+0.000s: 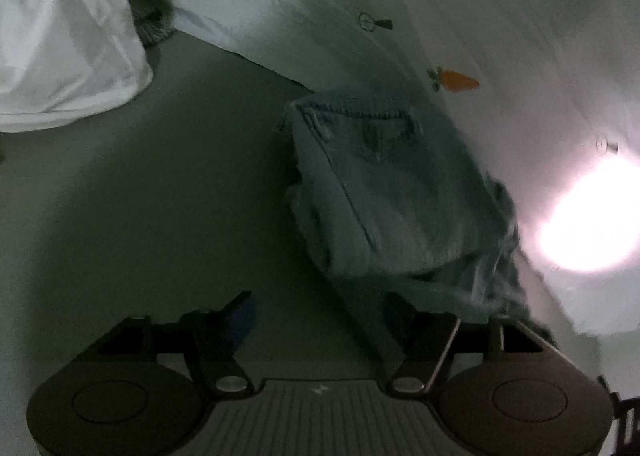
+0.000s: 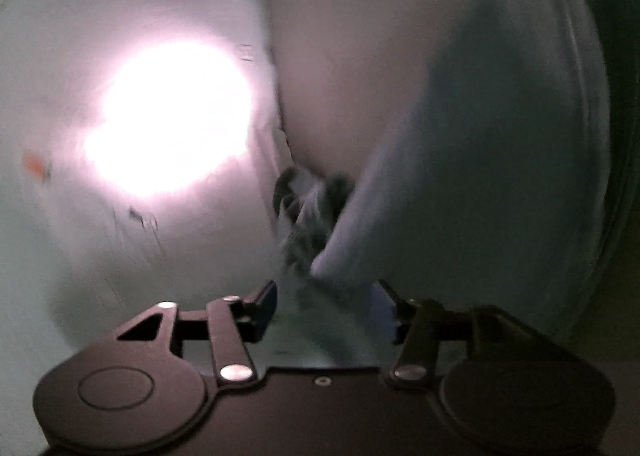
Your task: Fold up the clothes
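Note:
Folded light-blue jeans (image 1: 396, 192) lie on the grey sheet (image 1: 140, 216), waistband and back pocket facing up, their lower edge rumpled near my left gripper's right finger. My left gripper (image 1: 320, 320) is open and empty just in front of the jeans. My right gripper (image 2: 326, 308) is open over white fabric (image 2: 460, 176). A small blurred bit of grey-blue cloth (image 2: 308, 212) shows just beyond its fingertips, apart from them. The right wrist view is blurred.
A white pillow (image 1: 68, 48) lies at the upper left. A white quilt with a small orange carrot print (image 1: 456, 79) runs behind and right of the jeans. A bright glare spot (image 1: 588, 224) washes out the right side; glare also shows in the right wrist view (image 2: 172, 120).

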`<state>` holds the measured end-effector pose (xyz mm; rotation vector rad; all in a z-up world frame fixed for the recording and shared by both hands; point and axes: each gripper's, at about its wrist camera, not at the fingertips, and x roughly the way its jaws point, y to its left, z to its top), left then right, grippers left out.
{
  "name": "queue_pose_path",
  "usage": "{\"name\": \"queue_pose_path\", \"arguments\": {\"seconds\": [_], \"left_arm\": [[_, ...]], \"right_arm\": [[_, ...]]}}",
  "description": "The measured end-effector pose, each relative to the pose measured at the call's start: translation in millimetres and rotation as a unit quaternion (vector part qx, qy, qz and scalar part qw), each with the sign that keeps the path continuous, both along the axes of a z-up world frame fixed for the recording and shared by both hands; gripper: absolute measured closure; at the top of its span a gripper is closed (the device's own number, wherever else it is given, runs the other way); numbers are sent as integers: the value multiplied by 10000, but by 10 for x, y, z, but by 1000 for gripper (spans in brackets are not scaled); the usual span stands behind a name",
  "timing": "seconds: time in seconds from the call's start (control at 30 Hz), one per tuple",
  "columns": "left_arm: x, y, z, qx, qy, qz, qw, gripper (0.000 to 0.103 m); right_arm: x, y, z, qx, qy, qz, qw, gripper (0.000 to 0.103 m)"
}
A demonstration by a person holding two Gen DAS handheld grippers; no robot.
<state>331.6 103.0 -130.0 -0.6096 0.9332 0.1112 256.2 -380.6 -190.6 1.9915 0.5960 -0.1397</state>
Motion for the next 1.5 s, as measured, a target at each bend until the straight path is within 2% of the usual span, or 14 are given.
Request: {"name": "queue_pose_path", "arguments": {"seconds": [0.1,0.3,0.43,0.5,0.57,0.6,0.63,0.67,0.87,1.07,1.23,1.33,1.4,1.5], "left_arm": [[293,206,-114,-330,-159,-110,9993,25],[862,475,-419,-748,-101,72,9971,23],[1140,589,-614,-963,-56,183,9952,24],[1243,657,-705,-1286,-8,228,9914,34],[1313,699,-758,-1536,103,325,9875,48],[1347,716,-779,-1659,141,365,9854,53],[1369,708,-766,-1767,60,337,9837,75],[1389,699,-748,-1868,-13,329,9818,82],[1378,655,-362,-1825,-403,565,9808,91],[1392,716,380,-1787,-962,1038,9737,92],[710,720,1126,-1359,-1767,1322,9658,92],[-32,766,1456,-1044,-2400,1392,9551,91],[-519,695,1599,-405,-2574,1421,9549,90],[-1355,638,1509,179,-2371,1642,9573,89]], "right_arm": [[108,270,-90,500,147,-501,9974,32],[284,319,-261,432,1020,-1264,9858,33],[169,203,-280,67,1925,-1481,9700,72],[134,95,-174,-594,2204,-1207,9661,91],[48,-12,37,-1419,2317,-1084,9563,95],[-7,-62,151,-1682,2270,-1037,9536,97],[-70,-112,271,-1893,2210,-992,9516,97],[-126,-149,382,-2082,2149,-963,9493,97],[-213,-433,1309,-3596,1061,-941,9223,97],[-337,-808,2605,-5404,-426,-1459,8276,98],[-989,-1352,3441,-5702,-1491,-2217,7769,98],[-1408,-1676,3552,-5797,-1778,-2181,7647,98],[-1614,-1778,3438,-6000,-1743,-1899,7573,98],[-1930,-1881,3077,-6364,-1330,-1414,7465,97]]}}
